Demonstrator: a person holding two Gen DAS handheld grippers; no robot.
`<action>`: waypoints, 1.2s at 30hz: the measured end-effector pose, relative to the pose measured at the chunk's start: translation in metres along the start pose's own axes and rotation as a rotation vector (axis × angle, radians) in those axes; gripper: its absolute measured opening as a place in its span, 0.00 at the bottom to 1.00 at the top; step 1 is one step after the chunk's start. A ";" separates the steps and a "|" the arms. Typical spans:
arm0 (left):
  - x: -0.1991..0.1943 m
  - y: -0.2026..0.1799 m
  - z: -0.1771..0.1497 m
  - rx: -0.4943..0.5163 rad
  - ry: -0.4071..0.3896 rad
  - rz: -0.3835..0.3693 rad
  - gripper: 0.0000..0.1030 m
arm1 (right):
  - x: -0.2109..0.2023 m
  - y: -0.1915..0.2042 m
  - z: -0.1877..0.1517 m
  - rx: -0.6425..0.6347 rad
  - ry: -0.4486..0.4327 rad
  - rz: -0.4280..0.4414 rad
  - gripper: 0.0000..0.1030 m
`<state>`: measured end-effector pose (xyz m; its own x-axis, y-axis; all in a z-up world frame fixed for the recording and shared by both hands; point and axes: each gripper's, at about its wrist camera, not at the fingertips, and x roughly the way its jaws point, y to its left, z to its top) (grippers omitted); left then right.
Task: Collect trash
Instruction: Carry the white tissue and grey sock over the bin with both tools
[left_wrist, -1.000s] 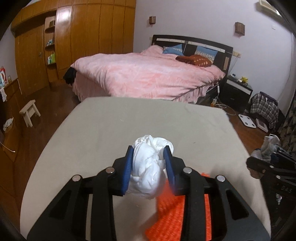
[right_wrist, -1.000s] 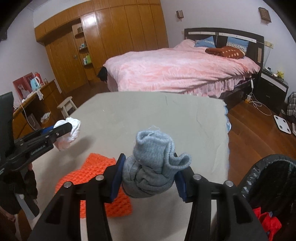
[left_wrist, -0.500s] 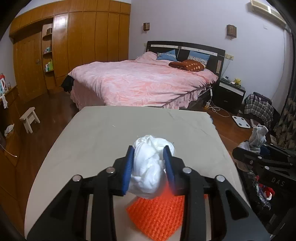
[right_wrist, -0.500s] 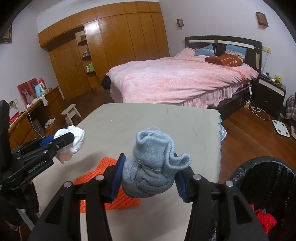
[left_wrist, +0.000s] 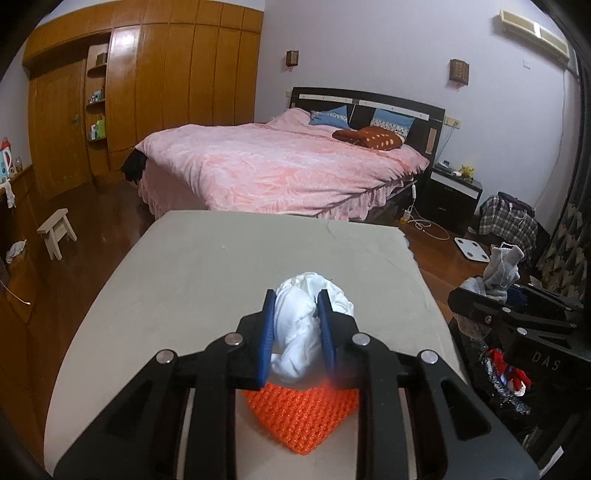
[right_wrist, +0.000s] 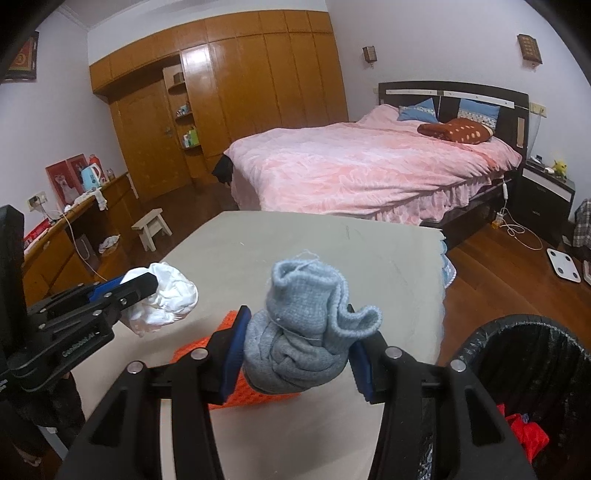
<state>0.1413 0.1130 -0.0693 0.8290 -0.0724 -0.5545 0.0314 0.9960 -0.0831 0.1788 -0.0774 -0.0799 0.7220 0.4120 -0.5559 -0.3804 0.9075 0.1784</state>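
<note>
My left gripper (left_wrist: 295, 326) is shut on a crumpled white wad (left_wrist: 301, 325), held above the beige table (left_wrist: 221, 266). In the right wrist view the same left gripper (right_wrist: 142, 286) shows at the left, the white wad (right_wrist: 166, 299) bulging from it. My right gripper (right_wrist: 295, 349) is shut on a balled grey sock (right_wrist: 306, 332), also lifted off the table (right_wrist: 369, 251). An orange mesh piece (left_wrist: 303, 417) lies flat on the table below both grippers, partly hidden (right_wrist: 221, 332). A black-lined trash bin (right_wrist: 532, 369) stands at the table's right side, with red scraps inside.
Past the table's far edge stands a bed (left_wrist: 280, 166) with a pink cover. A wooden wardrobe (left_wrist: 155, 88) fills the left wall, with a small stool (left_wrist: 57, 230) on the wood floor. A nightstand (left_wrist: 454, 188), cables and a white scale (left_wrist: 471, 249) lie at the right.
Both grippers have risen and drawn back from the table, each keeping its load. The left jaws pinched the white wad tighter. The trash bin has come further into view at the right.
</note>
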 end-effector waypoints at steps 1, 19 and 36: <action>-0.003 -0.001 0.001 0.002 -0.006 -0.001 0.21 | -0.002 0.001 0.001 -0.002 -0.004 0.001 0.48; -0.035 -0.017 -0.002 0.021 -0.043 -0.029 0.21 | -0.038 0.006 0.001 -0.016 -0.056 0.026 0.48; -0.034 -0.089 -0.008 0.103 -0.042 -0.150 0.21 | -0.090 -0.052 -0.015 0.053 -0.093 -0.081 0.48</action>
<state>0.1064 0.0264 -0.0497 0.8334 -0.2205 -0.5069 0.2118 0.9744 -0.0756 0.1248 -0.1625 -0.0514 0.8008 0.3405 -0.4927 -0.2892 0.9403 0.1797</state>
